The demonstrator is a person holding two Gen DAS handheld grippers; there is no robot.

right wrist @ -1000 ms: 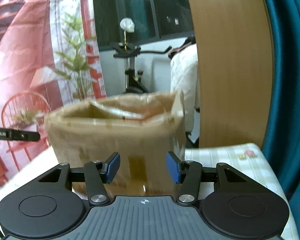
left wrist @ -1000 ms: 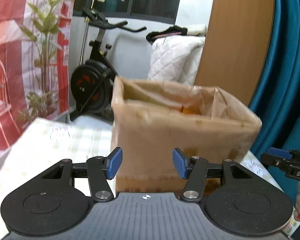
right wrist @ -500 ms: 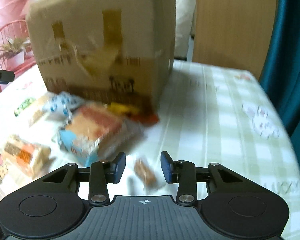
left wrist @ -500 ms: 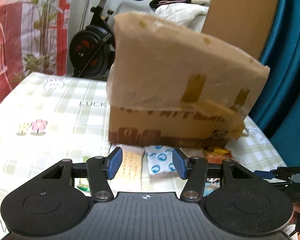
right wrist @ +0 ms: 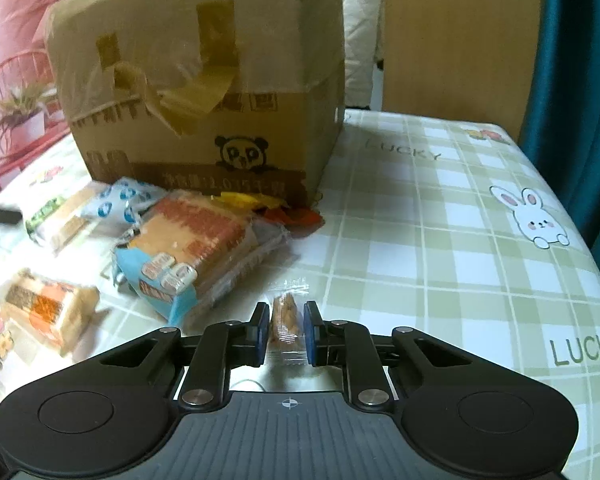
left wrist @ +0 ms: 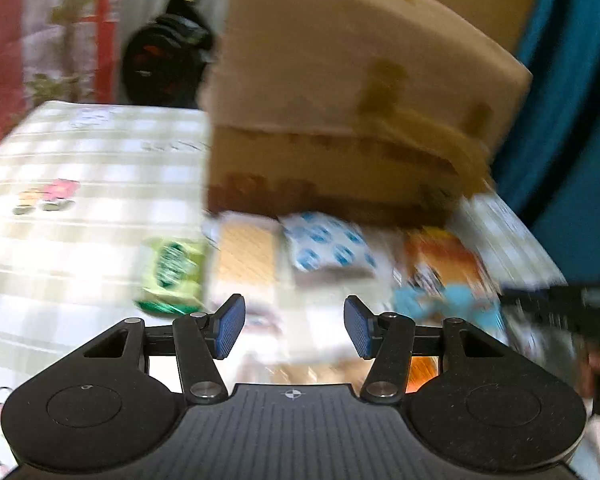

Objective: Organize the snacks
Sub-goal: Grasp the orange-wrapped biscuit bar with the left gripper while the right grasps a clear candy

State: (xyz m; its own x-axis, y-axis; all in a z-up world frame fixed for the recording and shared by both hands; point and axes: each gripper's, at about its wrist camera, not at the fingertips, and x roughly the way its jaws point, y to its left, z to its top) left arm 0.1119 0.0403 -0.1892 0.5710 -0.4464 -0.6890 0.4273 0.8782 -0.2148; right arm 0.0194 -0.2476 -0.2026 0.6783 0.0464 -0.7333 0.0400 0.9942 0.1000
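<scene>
A taped cardboard box stands on the checked tablecloth, with several snack packs in front of it. My right gripper is low over the cloth with its pads narrowed around a small clear-wrapped brown snack bar. To its left lie a large blue-and-orange biscuit pack, an orange cake pack and a blue-dotted pack. My left gripper is open and empty above the packs; the box, a green pack and the blue-dotted pack show there, blurred.
The right gripper's black body shows at the right edge of the left wrist view. A wooden panel and teal curtain stand behind the table. An exercise bike is beyond the far edge.
Both grippers dropped from box-top height toward the table. The right gripper's jaws narrowed from wide open to closed around the small snack bar. The left stayed open.
</scene>
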